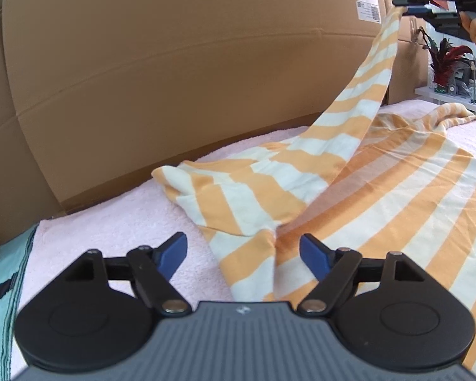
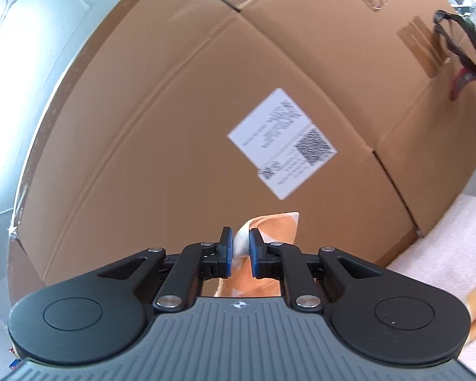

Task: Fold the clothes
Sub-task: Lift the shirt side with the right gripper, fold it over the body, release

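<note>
A soft, light orange-and-white striped garment (image 1: 380, 184) is spread over the worktop's pink towel (image 1: 117, 222), one sleeve end lifted, clamped in the right tongs (image 2: 240, 247); the left tongs (image 1: 242, 254) are held apart over its underarm seam, judged a good hold.

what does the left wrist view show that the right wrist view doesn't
Only the left wrist view: the open left claw over the striped garment's spread body, its sleeve rising to the right claw, plus a red-leaved plant.

Only the right wrist view: the right claw's blue pads pinching the sleeve tip, and the wall at left.

Both: the cardboard box with its white label, and the pink towel.
</note>
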A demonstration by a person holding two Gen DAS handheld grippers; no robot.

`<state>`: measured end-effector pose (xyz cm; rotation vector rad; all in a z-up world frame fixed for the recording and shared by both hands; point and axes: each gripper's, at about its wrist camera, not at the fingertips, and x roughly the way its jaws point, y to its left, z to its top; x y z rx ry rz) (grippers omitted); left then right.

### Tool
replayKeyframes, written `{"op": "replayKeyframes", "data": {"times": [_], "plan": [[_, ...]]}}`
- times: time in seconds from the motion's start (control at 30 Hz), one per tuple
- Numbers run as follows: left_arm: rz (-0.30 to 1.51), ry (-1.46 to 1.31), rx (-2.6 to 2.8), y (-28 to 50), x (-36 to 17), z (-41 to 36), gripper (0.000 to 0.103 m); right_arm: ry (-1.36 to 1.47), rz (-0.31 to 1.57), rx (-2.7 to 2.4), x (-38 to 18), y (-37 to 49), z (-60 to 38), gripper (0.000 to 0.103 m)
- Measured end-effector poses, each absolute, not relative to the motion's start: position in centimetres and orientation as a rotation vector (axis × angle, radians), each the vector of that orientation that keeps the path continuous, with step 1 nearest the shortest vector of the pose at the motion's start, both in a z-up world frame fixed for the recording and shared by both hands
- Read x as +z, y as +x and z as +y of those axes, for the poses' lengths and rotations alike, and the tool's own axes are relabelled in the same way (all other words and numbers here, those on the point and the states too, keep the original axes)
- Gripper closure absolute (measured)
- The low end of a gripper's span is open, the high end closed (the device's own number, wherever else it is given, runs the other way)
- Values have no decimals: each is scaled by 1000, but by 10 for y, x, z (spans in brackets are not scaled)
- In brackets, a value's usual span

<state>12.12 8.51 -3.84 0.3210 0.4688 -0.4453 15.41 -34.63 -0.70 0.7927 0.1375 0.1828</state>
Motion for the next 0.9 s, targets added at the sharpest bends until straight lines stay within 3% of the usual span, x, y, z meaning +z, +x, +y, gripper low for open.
{"op": "replayKeyframes", "data": {"times": [0.9], "plan": [[480,251,-479,128,-37,99,12,883,221,37,-78,133,-397,90]]}}
